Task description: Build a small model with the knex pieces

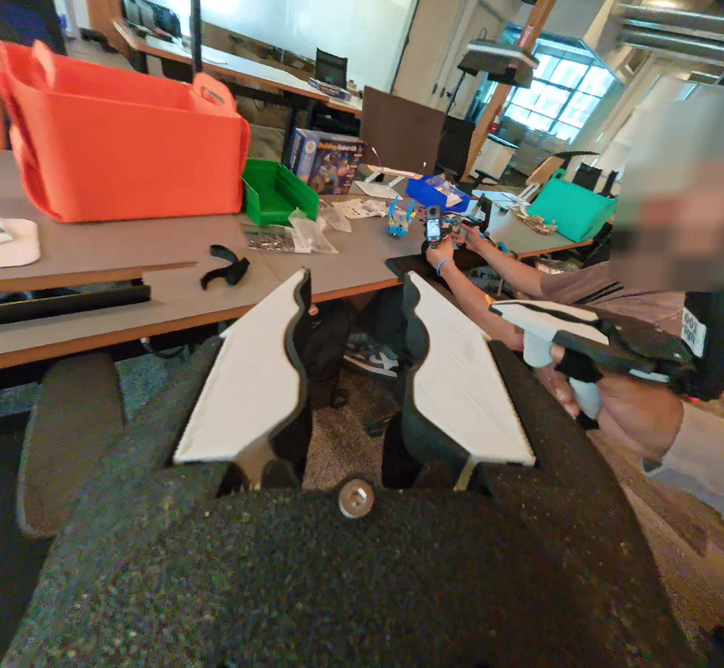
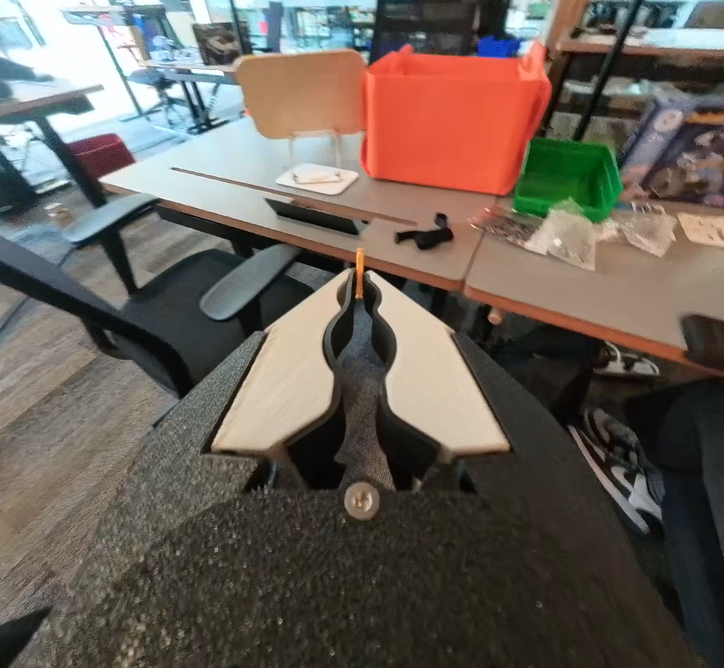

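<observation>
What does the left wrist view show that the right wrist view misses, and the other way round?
Only the left view: its open left gripper, a person's hand holding a small camera, and a teal bag. Only the right view: a thin orange piece pinched by the right gripper, and an office chair. Both: the orange bin, green tray and black strap.

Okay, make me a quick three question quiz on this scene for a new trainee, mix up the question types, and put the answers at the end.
1. True or false: the left gripper is open and empty.
2. The right gripper is shut on: A) a black strap, B) a thin orange-yellow piece, C) a clear plastic bag?
3. Fill in: the green plastic bin sits right beside the large ____ fabric tote on the grey table.

Key: 1 true; 2 B, the thin orange-yellow piece; 3 orange.
</observation>
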Motion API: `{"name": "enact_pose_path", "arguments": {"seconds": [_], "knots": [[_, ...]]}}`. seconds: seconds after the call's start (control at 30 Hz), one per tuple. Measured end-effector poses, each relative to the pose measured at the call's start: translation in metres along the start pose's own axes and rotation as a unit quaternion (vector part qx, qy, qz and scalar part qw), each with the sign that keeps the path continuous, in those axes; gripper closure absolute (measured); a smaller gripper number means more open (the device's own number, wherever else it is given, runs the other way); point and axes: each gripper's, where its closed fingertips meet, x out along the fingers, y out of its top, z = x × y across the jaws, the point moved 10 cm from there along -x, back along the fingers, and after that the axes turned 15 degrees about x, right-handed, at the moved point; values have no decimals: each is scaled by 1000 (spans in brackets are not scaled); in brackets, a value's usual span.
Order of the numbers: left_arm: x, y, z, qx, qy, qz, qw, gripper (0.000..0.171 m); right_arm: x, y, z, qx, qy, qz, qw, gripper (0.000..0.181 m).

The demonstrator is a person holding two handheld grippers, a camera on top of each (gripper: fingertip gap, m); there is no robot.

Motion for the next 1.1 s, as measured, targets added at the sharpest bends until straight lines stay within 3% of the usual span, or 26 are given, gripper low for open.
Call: {"name": "enact_pose_path", "arguments": {"seconds": [0.1, 0.2, 0.37, 0.6, 0.8, 0.93, 1.1], "knots": [[-57, 18, -2, 30, 49, 10, 998, 128, -5, 13, -46, -28, 35, 1, 999, 179], [-118, 17, -18, 43, 115, -3, 992, 130, -2, 11, -91, -44, 57, -10, 997, 179], [-252, 14, -60, 39, 209, -10, 977, 130, 11, 0, -205, -79, 126, -17, 989, 179], [-498, -21, -122, 44, 301, -38, 952, 131, 51, -21, -441, -97, 232, -2, 968, 178], [-693, -46, -172, 19, 386, -97, 917, 119, 87, -59, -646, -97, 362, -48, 926, 179], [-773, -71, -219, -32, 446, -103, 888, 114, 125, -88, -742, -102, 423, -89, 896, 179], [-808, -86, -296, -69, 492, -72, 865, 124, 208, -128, -836, -86, 467, -115, 873, 179]]}}
